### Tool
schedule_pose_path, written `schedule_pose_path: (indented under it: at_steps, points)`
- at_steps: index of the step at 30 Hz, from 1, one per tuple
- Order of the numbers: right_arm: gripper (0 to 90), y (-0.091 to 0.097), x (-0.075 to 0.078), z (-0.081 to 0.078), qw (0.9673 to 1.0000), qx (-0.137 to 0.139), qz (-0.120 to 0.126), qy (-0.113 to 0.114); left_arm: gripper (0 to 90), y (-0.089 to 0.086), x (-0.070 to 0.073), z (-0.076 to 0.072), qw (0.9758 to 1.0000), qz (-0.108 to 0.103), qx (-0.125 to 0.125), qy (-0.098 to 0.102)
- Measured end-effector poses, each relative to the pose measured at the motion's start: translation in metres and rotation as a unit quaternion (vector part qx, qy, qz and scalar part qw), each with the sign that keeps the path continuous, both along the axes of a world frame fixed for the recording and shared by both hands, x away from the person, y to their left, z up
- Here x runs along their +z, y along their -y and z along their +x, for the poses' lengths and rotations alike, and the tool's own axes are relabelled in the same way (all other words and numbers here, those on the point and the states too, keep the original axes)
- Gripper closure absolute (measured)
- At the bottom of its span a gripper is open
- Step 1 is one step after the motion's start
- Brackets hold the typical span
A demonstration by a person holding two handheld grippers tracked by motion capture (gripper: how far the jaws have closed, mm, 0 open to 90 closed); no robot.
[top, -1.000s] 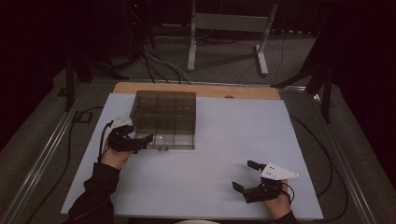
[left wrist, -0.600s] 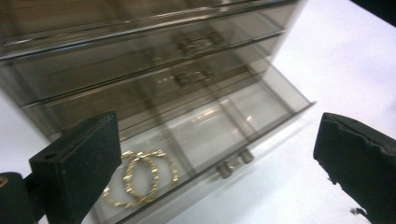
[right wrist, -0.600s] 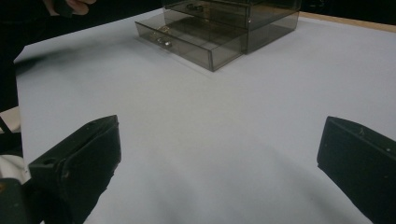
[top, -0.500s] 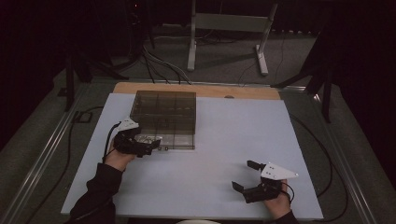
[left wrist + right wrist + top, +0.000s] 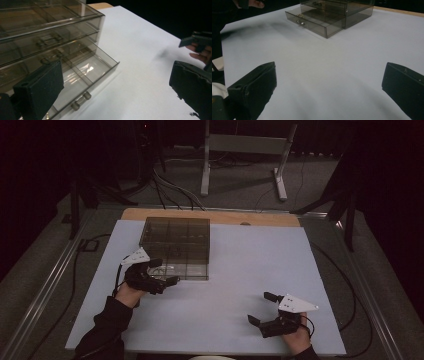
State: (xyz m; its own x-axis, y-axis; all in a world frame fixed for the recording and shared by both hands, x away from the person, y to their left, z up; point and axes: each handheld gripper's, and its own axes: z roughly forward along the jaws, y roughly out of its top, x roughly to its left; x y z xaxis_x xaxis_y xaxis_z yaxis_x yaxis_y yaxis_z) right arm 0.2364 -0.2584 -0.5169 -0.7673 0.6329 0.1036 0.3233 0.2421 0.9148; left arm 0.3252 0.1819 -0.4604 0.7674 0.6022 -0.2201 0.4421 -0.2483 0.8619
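Left gripper [image 5: 167, 281] jaws wide open, empty, beside the drawer box's [image 5: 176, 245] pulled-out bottom drawer [image 5: 85, 82]; right gripper [image 5: 264, 309] jaws wide open, empty, over the bench [image 5: 240, 265].

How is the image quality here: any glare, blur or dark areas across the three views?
High view: dim, surroundings nearly black, white table sheet evenly lit. Left gripper view: a bright glare patch on the floor of the smoky transparent plastic drawer that is pulled out; near jaws soft. Right gripper view: soft shadow smears across the sheet, jaws slightly out of focus.
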Motion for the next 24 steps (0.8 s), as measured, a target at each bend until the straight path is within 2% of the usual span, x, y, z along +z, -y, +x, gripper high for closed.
schedule_pose_path:
  at_steps: [5, 10, 14, 24]
  points:
    - [0.0, 0.001, 0.0, -0.001, 1.0, -0.001, 0.001, 0.0, 0.4, 0.004, -0.004, -0.005, 0.9998, 0.02, -0.007, 0.002]
    - [0.0, 0.001, 0.0, -0.001, 1.0, 0.0, 0.002, 0.0, 0.5, 0.004, -0.008, -0.01, 0.9995, 0.024, -0.019, 0.003]
    - [0.0, 0.0, 0.0, 0.0, 1.0, 0.001, 0.0, -0.001, 0.4, 0.001, -0.012, -0.016, 0.9995, 0.018, -0.025, 0.005]
    - [0.0, 0.0, 0.0, 0.0, 1.0, 0.0, 0.0, -0.001, 0.4, -0.01, -0.024, -0.028, 0.9993, 0.02, -0.03, -0.002]
